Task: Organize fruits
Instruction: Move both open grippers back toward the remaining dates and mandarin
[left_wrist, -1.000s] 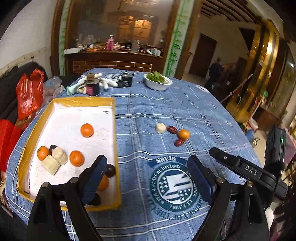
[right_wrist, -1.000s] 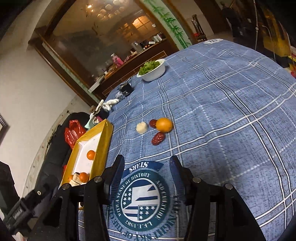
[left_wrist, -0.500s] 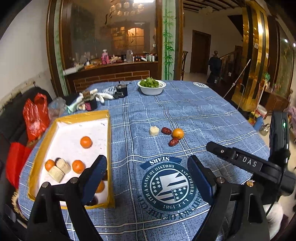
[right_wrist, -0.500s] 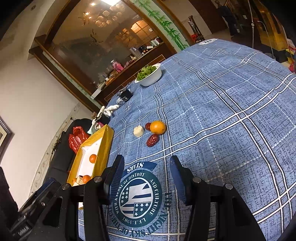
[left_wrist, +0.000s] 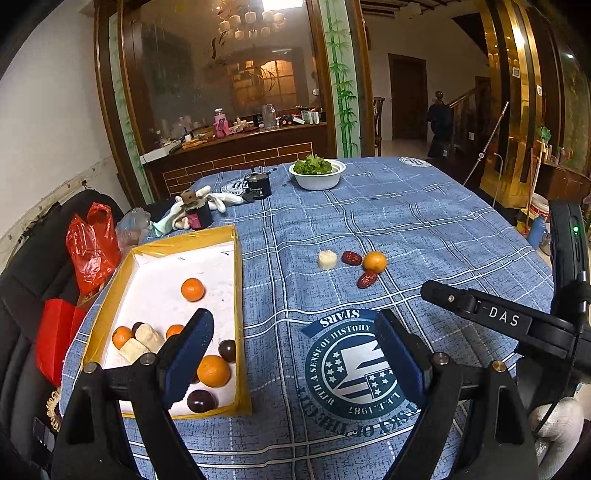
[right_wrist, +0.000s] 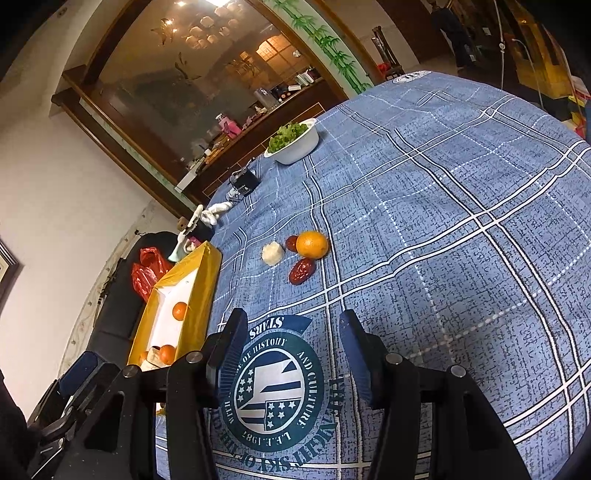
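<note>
Loose orange (left_wrist: 375, 261), two dates (left_wrist: 367, 279) lie right of the fruit-filled tray (left_wrist: 238, 280).

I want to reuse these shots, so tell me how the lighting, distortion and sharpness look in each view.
Left wrist view: dim warm indoor light, a bright ceiling lamp blown out at the top, fisheye bending the doorway and dark corners; the fruit on the tablecloth is sharp. Right wrist view: strongly tilted, the tablecloth bulging like a dome, the loose orange crisp, the background shelves soft and dim.

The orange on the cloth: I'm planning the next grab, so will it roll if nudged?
Probably: the orange looks round and smooth. The red date beside it might check it. Its skin looks firm enough to grip.
</note>
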